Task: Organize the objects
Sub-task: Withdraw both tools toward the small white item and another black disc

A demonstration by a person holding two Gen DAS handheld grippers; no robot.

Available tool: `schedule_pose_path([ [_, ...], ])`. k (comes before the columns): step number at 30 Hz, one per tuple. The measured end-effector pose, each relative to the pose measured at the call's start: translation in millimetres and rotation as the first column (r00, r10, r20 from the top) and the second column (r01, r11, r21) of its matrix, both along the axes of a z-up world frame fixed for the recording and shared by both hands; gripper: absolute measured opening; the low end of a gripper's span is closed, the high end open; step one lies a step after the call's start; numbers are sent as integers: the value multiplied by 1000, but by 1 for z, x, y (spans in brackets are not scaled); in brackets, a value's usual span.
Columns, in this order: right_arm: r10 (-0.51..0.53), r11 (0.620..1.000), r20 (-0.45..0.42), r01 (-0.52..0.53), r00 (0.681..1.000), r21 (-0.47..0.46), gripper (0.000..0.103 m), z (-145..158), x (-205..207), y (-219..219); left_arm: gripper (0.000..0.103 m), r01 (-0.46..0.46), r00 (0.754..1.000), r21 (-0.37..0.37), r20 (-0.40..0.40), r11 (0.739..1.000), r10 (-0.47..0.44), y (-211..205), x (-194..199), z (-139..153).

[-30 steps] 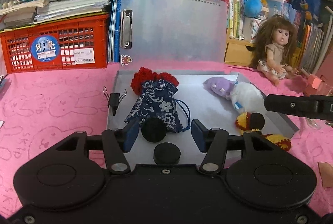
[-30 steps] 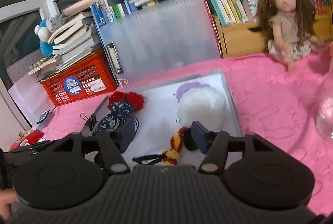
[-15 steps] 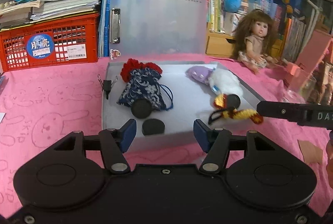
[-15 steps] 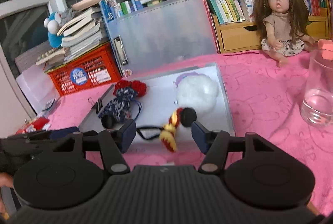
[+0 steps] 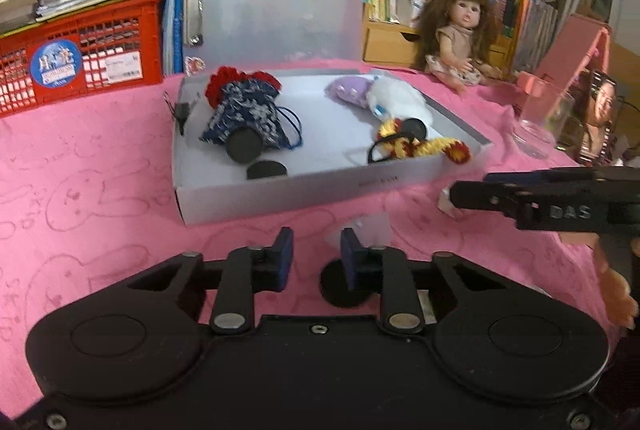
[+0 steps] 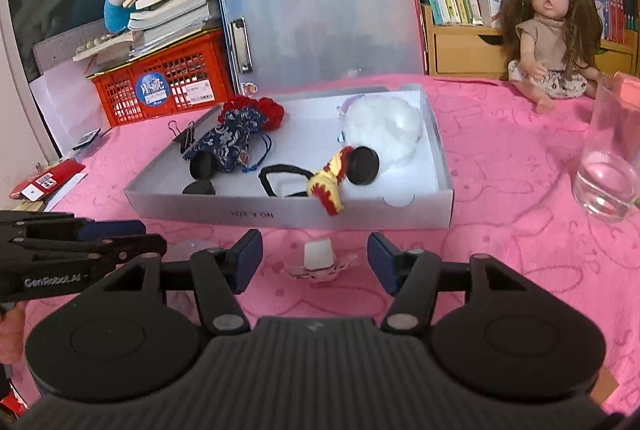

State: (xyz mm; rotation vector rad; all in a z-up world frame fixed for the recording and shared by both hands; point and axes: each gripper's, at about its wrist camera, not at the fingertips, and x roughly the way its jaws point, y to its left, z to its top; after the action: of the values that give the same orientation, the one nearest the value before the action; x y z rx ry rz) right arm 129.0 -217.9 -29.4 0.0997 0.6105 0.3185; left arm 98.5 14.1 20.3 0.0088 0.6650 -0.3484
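Grey tray (image 6: 288, 216) on pink cloth (image 6: 500, 166) collects sorted items: blue pouch (image 6: 222, 146), white plush (image 6: 384, 128), discs. Right gripper (image 6: 315, 258), fingers apart, frames small white object (image 6: 318, 254) near tray front, likely next pick. Left gripper (image 5: 316, 260) fingers apart, narrower, over black disc (image 5: 338, 288).

The left gripper (image 5: 316, 258), a black two-finger tool with blue pads (image 5: 285, 250), is held low and level, its jaws narrowed to a small gap with nothing between them. The right gripper (image 6: 315, 257), black with matching blue pads (image 6: 249, 253), is level too, to the right of the left one, its jaws spread wide and gripping nothing. A bare hand (image 5: 616, 290) shows at the near right.
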Motion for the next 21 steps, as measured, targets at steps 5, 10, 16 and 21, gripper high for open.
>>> schedule_pose_path([
  [5,-13,1000,-16,13,1000,-1,63,-6,2,1,22,34,999,17,-3,999,-34,-4,-9,-3],
  [10,-17,1000,-24,17,1000,-6,61,-9,3,0,22,43,999,26,-5,999,-43,-8,-16,-8],
  [16,-18,1000,-33,18,999,-2,61,-12,4,1,21,25,999,13,-27,1000,-24,-13,-11,-12],
  [21,-14,1000,-36,14,999,-6,61,-13,4,2,21,22,1000,12,-21,1000,-22,-13,-11,-13],
])
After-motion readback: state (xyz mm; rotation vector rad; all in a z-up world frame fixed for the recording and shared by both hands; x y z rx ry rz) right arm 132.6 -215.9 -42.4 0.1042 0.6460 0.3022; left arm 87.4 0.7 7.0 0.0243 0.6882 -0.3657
